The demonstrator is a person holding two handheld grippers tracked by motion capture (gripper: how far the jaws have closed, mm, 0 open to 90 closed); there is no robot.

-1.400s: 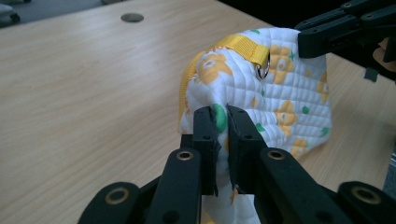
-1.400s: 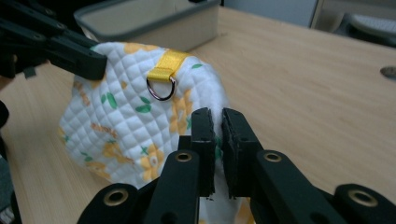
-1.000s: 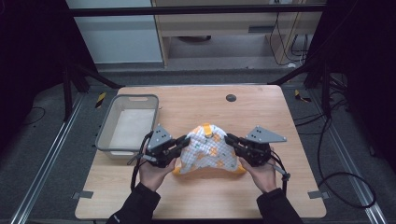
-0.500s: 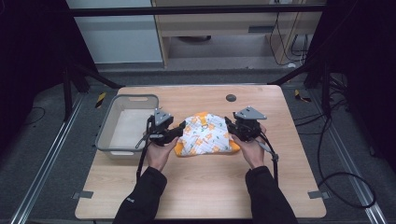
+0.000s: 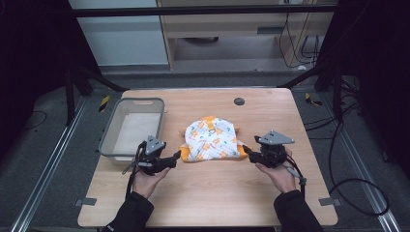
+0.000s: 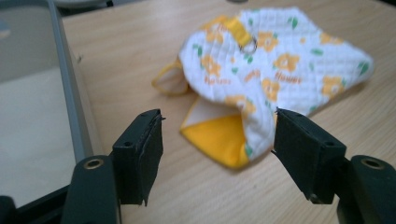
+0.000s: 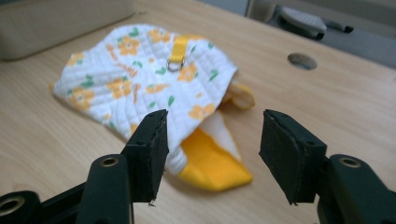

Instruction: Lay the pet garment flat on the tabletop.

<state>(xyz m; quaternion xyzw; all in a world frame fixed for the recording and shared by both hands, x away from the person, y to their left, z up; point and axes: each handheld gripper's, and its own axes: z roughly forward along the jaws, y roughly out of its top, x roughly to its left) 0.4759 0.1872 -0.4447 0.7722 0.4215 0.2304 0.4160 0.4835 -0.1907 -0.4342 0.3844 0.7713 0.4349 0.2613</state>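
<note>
High view: both claws point(image 5: 178, 155) point(image 5: 246, 150) just opened, empty, flanking folded garment point(image 5: 212, 140); grey tray point(image 5: 110, 137) alongside.

Looks to me like lab recording cell: wooden table point(image 5: 208, 193) at frame centre, black frame struts point(image 5: 92, 77) upper left, loose cables point(image 5: 338, 145) on grey floor right, bench shelving point(image 5: 232, 29) along top.

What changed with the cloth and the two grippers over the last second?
Both grippers let go: the left gripper and right gripper have just been opening and drew back toward the person, nothing between their jaws. The flowered cloth, held up before, now lies folded on the table. The bin stayed put.
</note>
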